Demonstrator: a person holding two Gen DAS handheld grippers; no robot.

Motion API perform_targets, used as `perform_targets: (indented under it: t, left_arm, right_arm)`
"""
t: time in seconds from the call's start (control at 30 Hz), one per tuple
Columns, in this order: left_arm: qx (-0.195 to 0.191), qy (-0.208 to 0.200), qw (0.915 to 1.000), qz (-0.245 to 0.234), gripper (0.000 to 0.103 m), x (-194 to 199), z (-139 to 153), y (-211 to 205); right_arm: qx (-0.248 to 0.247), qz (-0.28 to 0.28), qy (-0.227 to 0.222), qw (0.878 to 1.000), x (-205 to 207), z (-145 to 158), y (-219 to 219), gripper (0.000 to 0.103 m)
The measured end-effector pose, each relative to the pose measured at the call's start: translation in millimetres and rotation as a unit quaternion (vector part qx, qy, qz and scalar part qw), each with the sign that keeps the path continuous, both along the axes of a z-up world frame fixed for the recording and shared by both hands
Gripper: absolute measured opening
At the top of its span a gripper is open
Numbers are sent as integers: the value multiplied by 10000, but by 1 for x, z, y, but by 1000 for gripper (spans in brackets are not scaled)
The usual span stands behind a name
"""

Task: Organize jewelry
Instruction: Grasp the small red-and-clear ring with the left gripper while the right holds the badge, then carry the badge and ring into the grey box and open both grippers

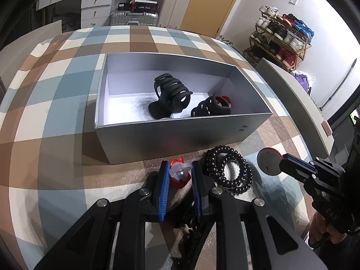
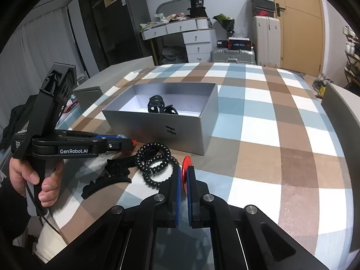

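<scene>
A silver open box [image 1: 157,135] [image 2: 144,121] stands on the checked tablecloth and holds two black claw hair clips [image 1: 172,95] [image 1: 209,108] and a red piece [image 1: 226,100]. My left gripper [image 1: 180,172] is shut on a red and clear hair clip [image 1: 178,172] just in front of the box. My right gripper [image 2: 185,175] is shut on a flat red disc [image 2: 185,171], seen grey-backed in the left wrist view [image 1: 270,160]. A black spiral hair tie [image 1: 229,171] [image 2: 155,159] lies between the grippers. A black lacy band [image 2: 108,175] lies left of it.
A grey box lid [image 2: 90,92] sits at the table's left edge. A chair back [image 1: 299,103] [image 2: 342,117] stands at the right side. Drawers, suitcases and a shoe rack [image 1: 281,36] are beyond the table.
</scene>
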State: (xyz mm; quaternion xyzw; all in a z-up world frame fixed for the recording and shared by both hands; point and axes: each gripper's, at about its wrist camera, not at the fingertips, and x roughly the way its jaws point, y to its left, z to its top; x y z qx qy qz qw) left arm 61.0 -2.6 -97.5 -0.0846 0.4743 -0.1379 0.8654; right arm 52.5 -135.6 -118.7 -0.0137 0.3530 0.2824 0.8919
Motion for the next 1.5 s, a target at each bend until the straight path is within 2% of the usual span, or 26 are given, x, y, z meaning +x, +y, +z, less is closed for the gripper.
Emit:
perform_targets:
  t: [0.37,0.8,1.1,1.5]
  left_arm:
    - [-77,-205,9997,-106,14,-11,13,3]
    - [-257,-603,9978,81,14,-21,42,16]
    - [-171,-894,9955,246,14,5,59,22]
    - [-111,-821,9959,368,14,37,55,25]
  right_arm:
    - [200,-143,-164,9996,-6,18,-5,4]
    - [467,-29,-576,9972,-10,55,10,4]
    - [740,167,-729,9944,15,72,28,4]
    - [962,358,-731,9920,56,74,46,4]
